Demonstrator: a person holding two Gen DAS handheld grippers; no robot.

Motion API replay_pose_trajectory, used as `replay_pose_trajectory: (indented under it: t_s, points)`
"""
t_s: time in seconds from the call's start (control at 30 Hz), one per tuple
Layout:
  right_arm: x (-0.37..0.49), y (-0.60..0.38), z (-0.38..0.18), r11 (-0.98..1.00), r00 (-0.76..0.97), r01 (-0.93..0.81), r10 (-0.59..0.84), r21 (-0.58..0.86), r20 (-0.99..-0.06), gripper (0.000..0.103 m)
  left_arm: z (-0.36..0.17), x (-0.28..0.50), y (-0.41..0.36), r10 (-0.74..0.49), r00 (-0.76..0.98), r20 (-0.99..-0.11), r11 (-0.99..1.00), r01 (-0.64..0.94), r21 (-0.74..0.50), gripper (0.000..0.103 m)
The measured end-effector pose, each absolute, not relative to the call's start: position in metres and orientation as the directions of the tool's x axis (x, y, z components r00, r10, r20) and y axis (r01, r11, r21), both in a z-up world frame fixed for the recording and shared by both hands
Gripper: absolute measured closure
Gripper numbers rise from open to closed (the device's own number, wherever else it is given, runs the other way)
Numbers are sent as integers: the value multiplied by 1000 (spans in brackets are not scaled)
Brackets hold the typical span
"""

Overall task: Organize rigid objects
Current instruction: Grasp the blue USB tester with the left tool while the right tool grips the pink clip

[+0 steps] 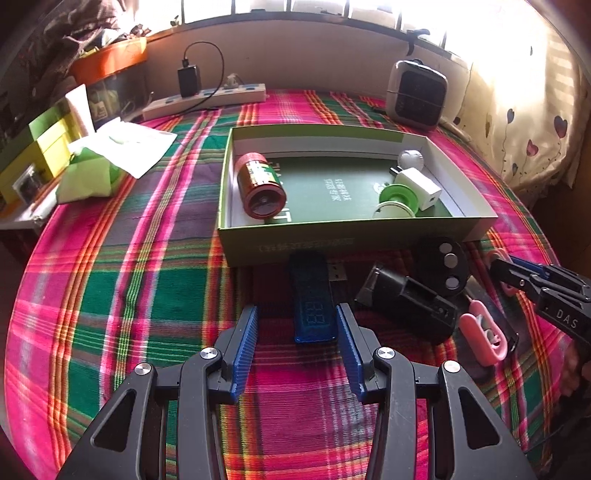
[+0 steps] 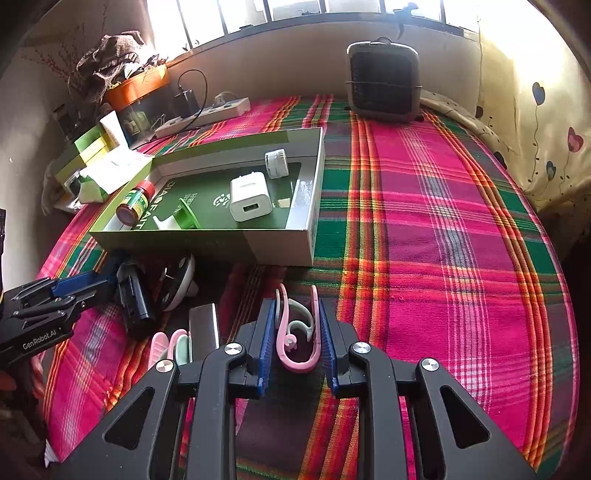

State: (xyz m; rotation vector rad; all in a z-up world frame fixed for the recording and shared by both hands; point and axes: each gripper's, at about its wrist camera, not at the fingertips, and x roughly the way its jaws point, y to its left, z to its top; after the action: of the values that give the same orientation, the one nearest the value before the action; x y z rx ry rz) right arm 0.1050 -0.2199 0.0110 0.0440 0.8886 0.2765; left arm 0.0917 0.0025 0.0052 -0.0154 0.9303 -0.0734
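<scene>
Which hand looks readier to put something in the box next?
Right, probably: its claw is shut on the pink clip, while the left claw is open around the blue stick.

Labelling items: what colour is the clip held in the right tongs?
Pink clip, clearest in the right wrist view.

A plaid cloth (image 2: 443, 221) in pink and green fills the frame. Bright barred windows (image 2: 295, 11) run along the top; a heart-print curtain (image 2: 546, 129) hangs at right.

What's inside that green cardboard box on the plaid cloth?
Inside the green box: a brown jar on its side, a white charger, a green-and-white spool, and a small white round item. The near wall hides the floor strip behind it.
</scene>
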Motion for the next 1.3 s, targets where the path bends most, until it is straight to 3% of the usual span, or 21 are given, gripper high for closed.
replay_pose_trajectory:
  t_s: [0.53,0.83,1.3]
  points:
    - [105,-219,11,964,598,-221,252,146,-761,79,4,100,-2,-37,610,-791,998,63,2,62]
    - [105,-219,11,965,599,-220,248,141,-762,79,6,98,9,-46,619,-784,999,36,-30,82]
    - [103,-217,11,969,602,-214,230,123,-765,79,5,97,12,-66,623,-779,998,38,-54,82]
